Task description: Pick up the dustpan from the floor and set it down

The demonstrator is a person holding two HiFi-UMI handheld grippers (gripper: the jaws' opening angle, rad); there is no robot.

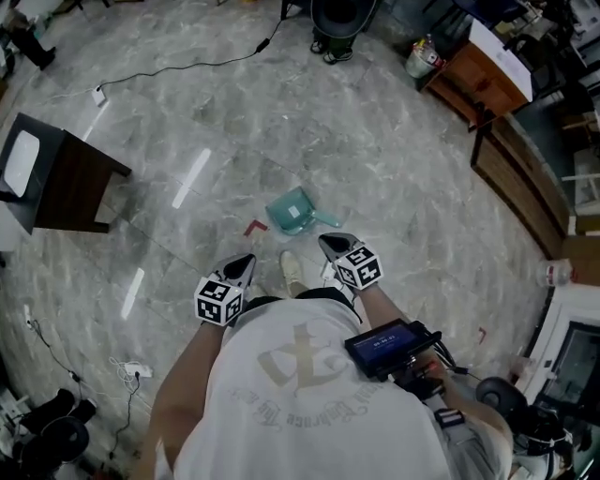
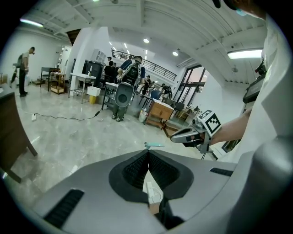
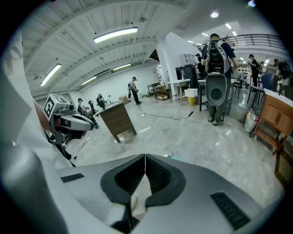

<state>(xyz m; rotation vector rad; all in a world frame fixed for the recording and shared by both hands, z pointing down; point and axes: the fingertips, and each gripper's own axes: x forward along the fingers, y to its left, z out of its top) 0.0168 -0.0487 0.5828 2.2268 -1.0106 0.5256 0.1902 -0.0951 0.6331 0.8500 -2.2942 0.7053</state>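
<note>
A teal dustpan (image 1: pixel 294 211) lies on the grey marble floor just ahead of me, its handle pointing right. My right gripper (image 1: pixel 326 241) hovers close to that handle, jaws shut and empty. My left gripper (image 1: pixel 247 260) hangs a little lower left of the pan, also shut with nothing in it. In the left gripper view the closed jaw tips (image 2: pixel 148 152) sit just under the dustpan's handle (image 2: pixel 154 145), with the right gripper (image 2: pixel 176 136) off to the right. The right gripper view shows shut jaws (image 3: pixel 145 156) and only a sliver of the dustpan (image 3: pixel 170 155) over their edge.
A small red object (image 1: pixel 254 227) lies left of the pan. My white shoe (image 1: pixel 292 271) is between the grippers. A dark wooden table (image 1: pixel 70 178) stands at left, a wooden cabinet (image 1: pixel 486 82) at upper right. A cable (image 1: pixel 178 66) crosses the far floor, where a person (image 1: pixel 342 23) stands.
</note>
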